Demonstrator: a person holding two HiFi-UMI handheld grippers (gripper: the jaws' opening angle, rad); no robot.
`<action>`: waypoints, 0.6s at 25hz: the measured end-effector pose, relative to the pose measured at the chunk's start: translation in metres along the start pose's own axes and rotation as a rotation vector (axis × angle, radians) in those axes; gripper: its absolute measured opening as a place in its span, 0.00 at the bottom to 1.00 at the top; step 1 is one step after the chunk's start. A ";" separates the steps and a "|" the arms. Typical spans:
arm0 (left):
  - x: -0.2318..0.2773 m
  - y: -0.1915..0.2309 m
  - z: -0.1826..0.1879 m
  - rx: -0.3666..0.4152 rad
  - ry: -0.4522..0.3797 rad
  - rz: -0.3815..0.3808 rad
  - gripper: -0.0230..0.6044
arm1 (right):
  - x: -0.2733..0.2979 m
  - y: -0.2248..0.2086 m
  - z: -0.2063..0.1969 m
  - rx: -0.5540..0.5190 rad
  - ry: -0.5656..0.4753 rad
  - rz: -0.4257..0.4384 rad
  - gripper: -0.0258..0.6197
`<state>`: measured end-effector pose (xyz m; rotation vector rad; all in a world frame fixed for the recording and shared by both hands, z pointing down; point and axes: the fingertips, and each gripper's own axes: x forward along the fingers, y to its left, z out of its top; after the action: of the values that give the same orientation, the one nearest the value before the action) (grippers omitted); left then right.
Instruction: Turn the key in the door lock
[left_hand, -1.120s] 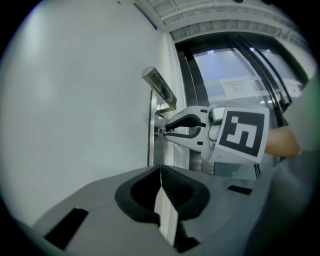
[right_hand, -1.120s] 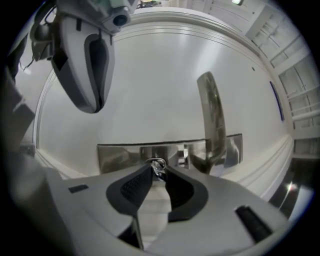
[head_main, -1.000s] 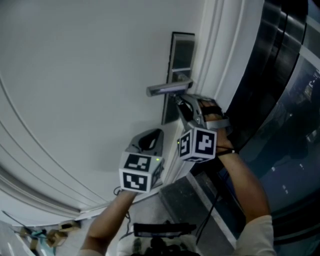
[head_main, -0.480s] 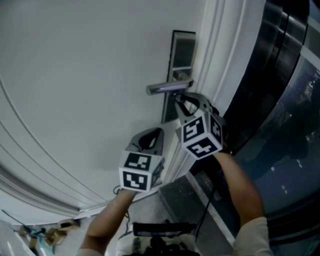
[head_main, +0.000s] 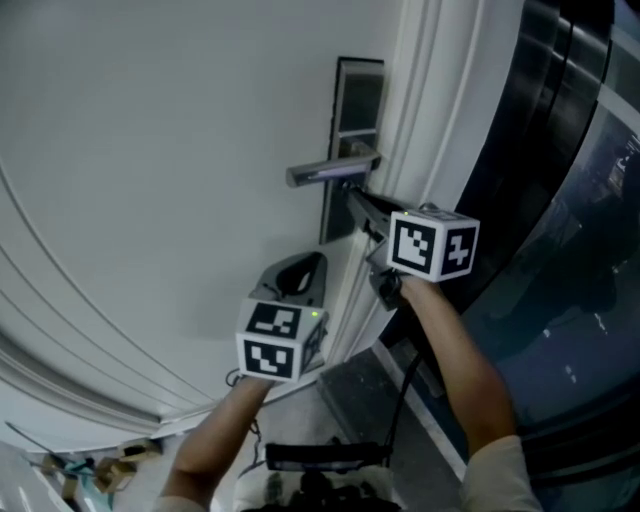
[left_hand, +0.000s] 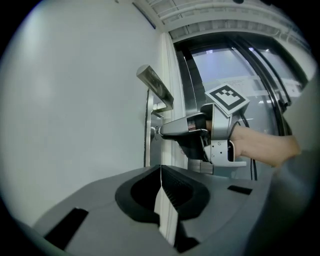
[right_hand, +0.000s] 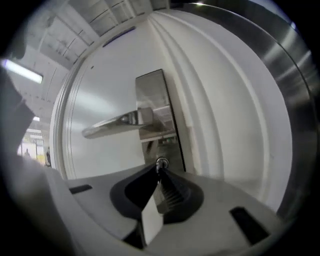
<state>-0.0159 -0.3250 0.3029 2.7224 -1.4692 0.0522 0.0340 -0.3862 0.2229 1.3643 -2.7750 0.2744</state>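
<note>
A metal lock plate (head_main: 358, 100) with a lever handle (head_main: 325, 172) sits on the white door (head_main: 170, 150). Below the lever, a small key (right_hand: 161, 163) sticks out of the keyhole. My right gripper (head_main: 352, 196) points level at the keyhole, and its jaws have just been closing. In the right gripper view, that gripper (right_hand: 160, 172) is shut on the key. The left gripper view shows the right gripper (left_hand: 159, 132) from the side, with its tips at the plate (left_hand: 148, 130). My left gripper (head_main: 305, 268) hangs lower left of the lock, shut on nothing (left_hand: 161, 170).
The white moulded door frame (head_main: 420, 110) runs just right of the lock plate. Beyond it is a dark glass panel (head_main: 570, 200). A black cable (head_main: 405, 400) hangs under my right forearm. Small clutter (head_main: 90, 470) lies on the floor at bottom left.
The right gripper has rolled about a quarter turn at the keyhole, so its marker cube now faces another way. Its jaws have closed. The left gripper has stayed put.
</note>
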 end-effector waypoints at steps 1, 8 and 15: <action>-0.001 -0.001 0.001 0.001 -0.003 0.001 0.07 | 0.000 0.000 0.001 0.063 -0.013 0.020 0.07; -0.007 0.001 0.010 0.013 -0.031 0.024 0.07 | -0.003 -0.002 0.001 0.468 -0.101 0.139 0.08; -0.008 -0.004 0.023 0.033 -0.059 0.045 0.07 | -0.004 -0.004 0.006 0.728 -0.179 0.212 0.09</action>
<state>-0.0164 -0.3176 0.2794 2.7394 -1.5587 -0.0026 0.0397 -0.3862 0.2169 1.2120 -3.1108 1.3390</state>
